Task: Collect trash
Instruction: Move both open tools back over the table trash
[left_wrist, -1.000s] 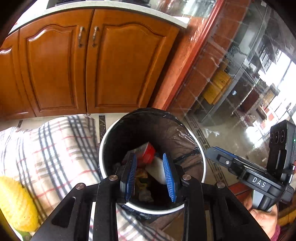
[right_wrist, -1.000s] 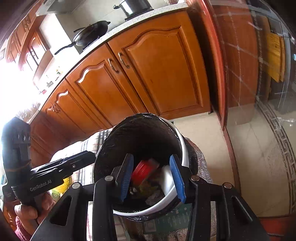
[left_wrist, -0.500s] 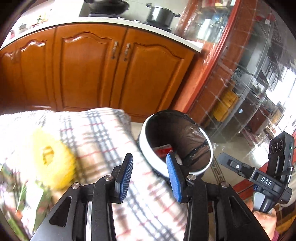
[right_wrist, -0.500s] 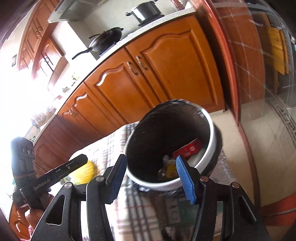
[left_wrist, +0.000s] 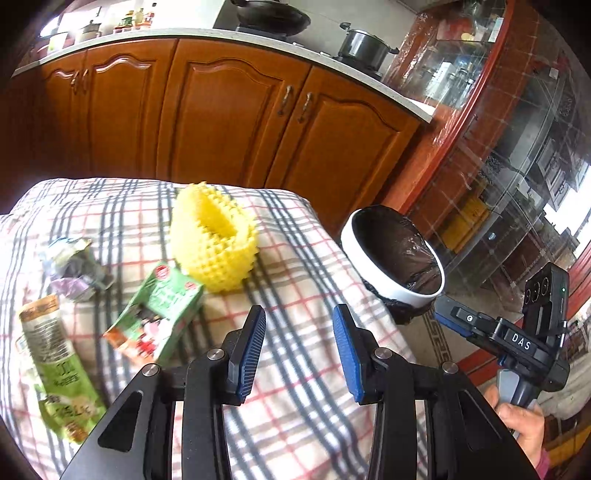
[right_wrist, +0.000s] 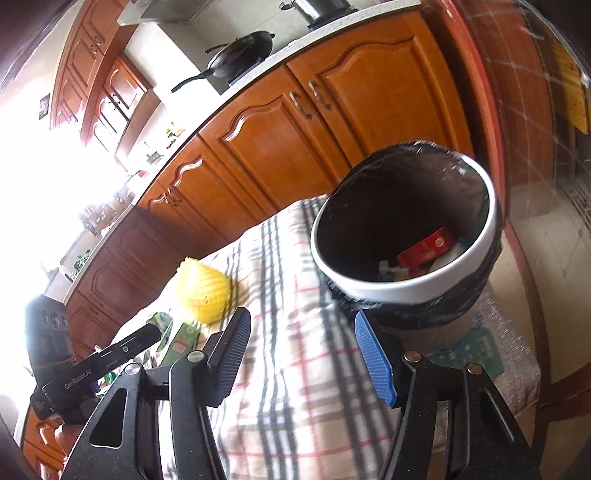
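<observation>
The left gripper (left_wrist: 299, 332) stands part open over the plaid cloth (left_wrist: 303, 398) with nothing between its blue pads, and the right gripper (right_wrist: 303, 350) is spread wider, also empty, its last widening only slight. Just left of the left gripper lies a green carton (left_wrist: 159, 314), its long axis slanting from near left to far right; a green wrapper (left_wrist: 59, 373) lies lengthwise nearer the cloth's left edge, beside crumpled foil (left_wrist: 70, 266). Behind the carton a yellow foam net (left_wrist: 214, 240) sits mouth up, and off the cloth's right edge stands the black-lined bin (right_wrist: 402, 291), a red pack (right_wrist: 424, 247) inside.
</observation>
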